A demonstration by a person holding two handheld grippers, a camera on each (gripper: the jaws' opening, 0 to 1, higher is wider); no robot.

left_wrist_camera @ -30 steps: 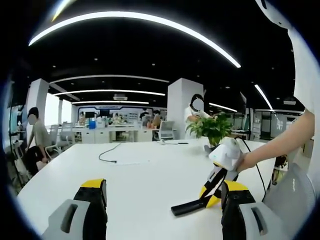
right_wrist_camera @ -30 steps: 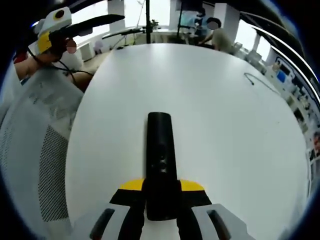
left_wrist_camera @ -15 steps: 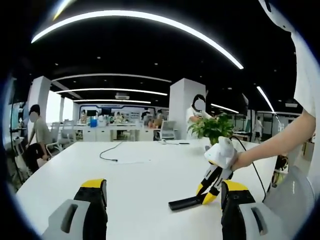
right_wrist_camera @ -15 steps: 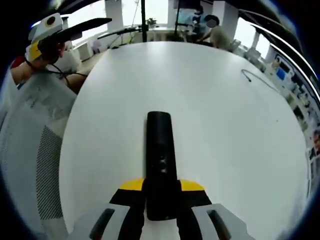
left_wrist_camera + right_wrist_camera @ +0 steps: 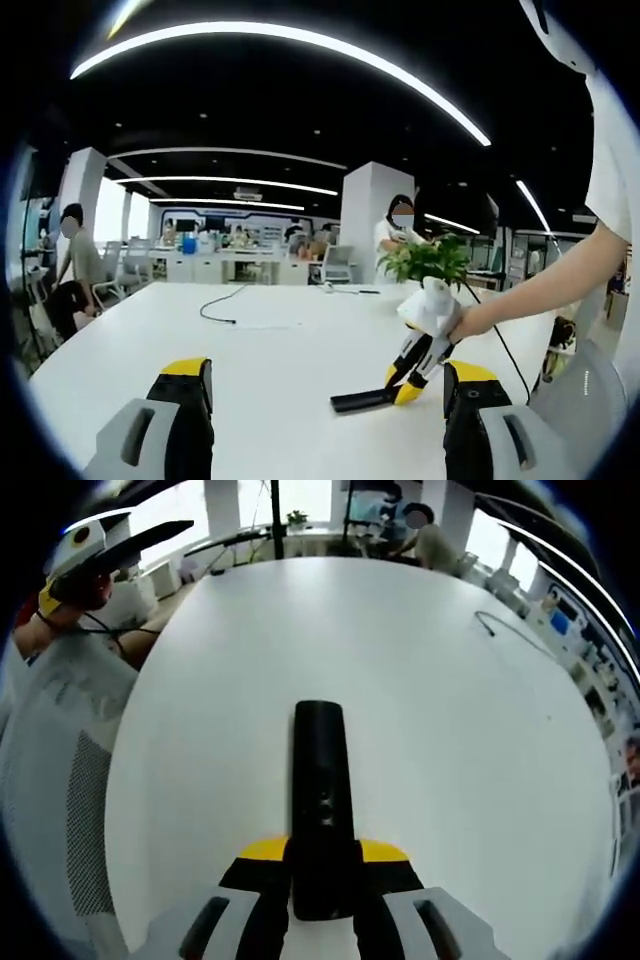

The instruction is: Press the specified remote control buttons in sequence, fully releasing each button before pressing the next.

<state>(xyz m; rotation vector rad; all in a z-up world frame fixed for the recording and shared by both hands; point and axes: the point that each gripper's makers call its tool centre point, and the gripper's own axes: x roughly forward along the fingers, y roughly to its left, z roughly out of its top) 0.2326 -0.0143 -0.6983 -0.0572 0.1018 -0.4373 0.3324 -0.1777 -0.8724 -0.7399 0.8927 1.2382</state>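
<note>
A long black remote control (image 5: pixel 320 780) is clamped between the yellow-tipped jaws of my right gripper (image 5: pixel 322 865) and sticks out forward over the white table (image 5: pixel 450 760). In the left gripper view the same remote (image 5: pixel 358 401) hangs just above the table (image 5: pixel 270 360), held by the right gripper (image 5: pixel 402 385) in a person's hand. My left gripper (image 5: pixel 325 410) stands wide open over the table's near edge with nothing between its jaws. In the right gripper view the left gripper (image 5: pixel 85 545) is off the table's left side, held by a hand.
A thin black cable (image 5: pixel 225 310) lies further out on the table, also visible as the cable (image 5: pixel 490 625). A potted plant (image 5: pixel 425 262) stands at the far right. A mesh chair (image 5: pixel 70 810) is beside the table's edge. People sit and stand in the office behind.
In the left gripper view the right gripper with the remote has drifted left and a little closer. The right gripper view has shifted slightly over the table; its grip is unchanged.
</note>
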